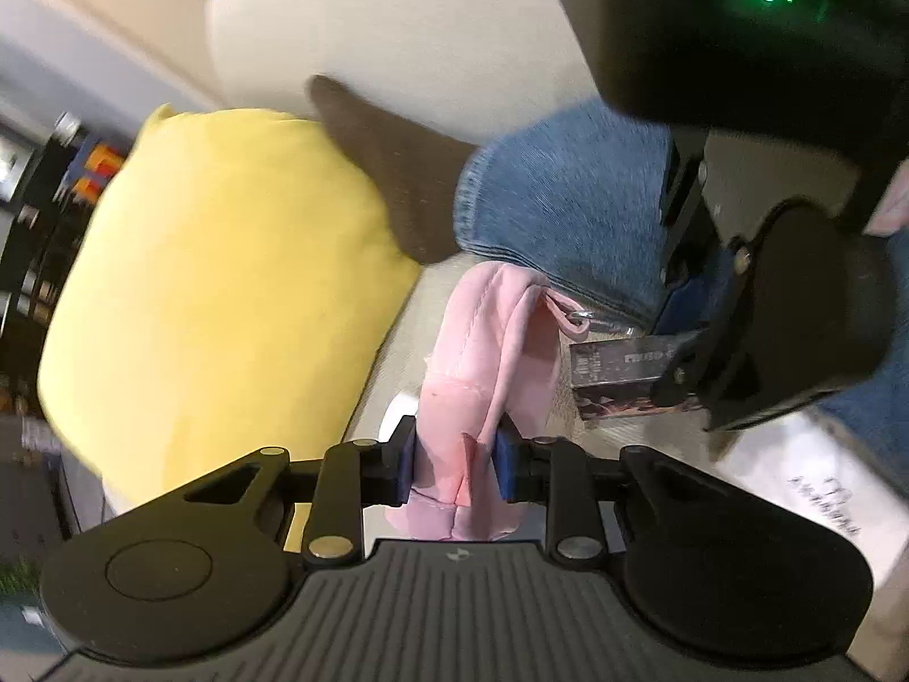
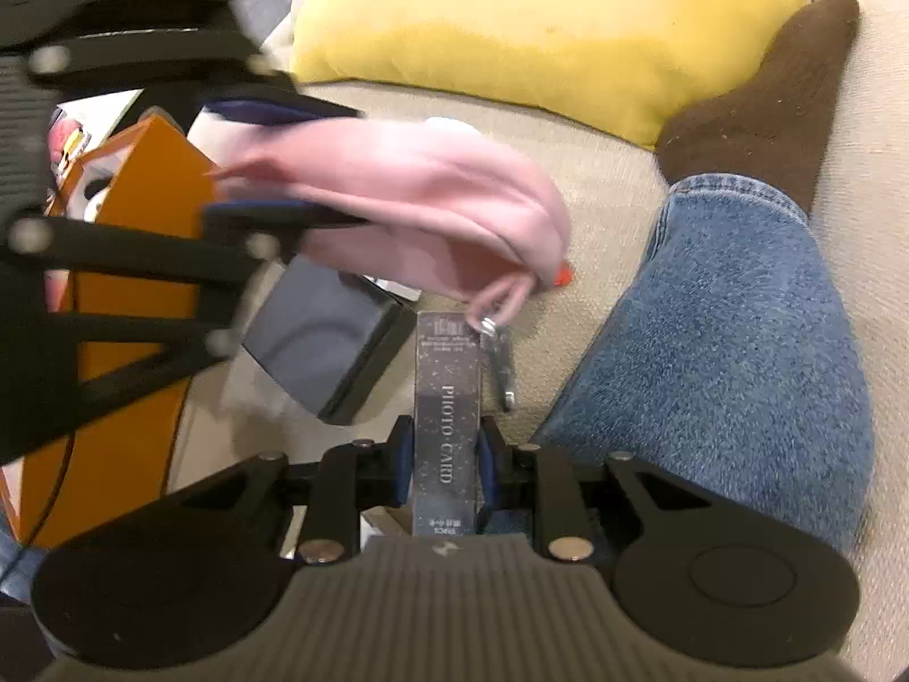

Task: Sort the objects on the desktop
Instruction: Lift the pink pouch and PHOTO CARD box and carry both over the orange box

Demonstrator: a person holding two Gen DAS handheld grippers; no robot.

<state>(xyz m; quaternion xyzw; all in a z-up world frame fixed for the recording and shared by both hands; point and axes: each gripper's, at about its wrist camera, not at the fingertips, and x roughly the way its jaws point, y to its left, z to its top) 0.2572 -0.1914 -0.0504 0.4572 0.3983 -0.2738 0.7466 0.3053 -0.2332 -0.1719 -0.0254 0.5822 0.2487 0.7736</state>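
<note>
- My left gripper [image 1: 454, 469] is pinched tight on one pink pouch [image 1: 483, 352] — the soft fabric is bunched between the two blue pads, and the pouch hangs out ahead of the fingers over the beige cushion [image 1: 397, 28].
- From the right wrist view the same pouch [image 2: 409, 199] looks blurred, with its one loop and metal clasp [image 2: 497, 352] dangling at the far end, just beside the tip of my card box.
- My right gripper [image 2: 442, 469] is closed on one narrow grey box [image 2: 446, 398] printed "PHOTO CARD", held lengthwise between the pads so it points straight ahead; from the left wrist view that box [image 1: 619, 375] sits just right of the pouch.
- On the cushion to the left of the card box lie one dark grey box [image 2: 324, 341] and one orange box [image 2: 130, 261], close together.
- One yellow pillow [image 1: 216, 284] lies beyond them.
- One leg in blue jeans [image 2: 727, 352] with one brown sock [image 2: 767, 108] rests on the cushion — the sock touches the pillow.
</note>
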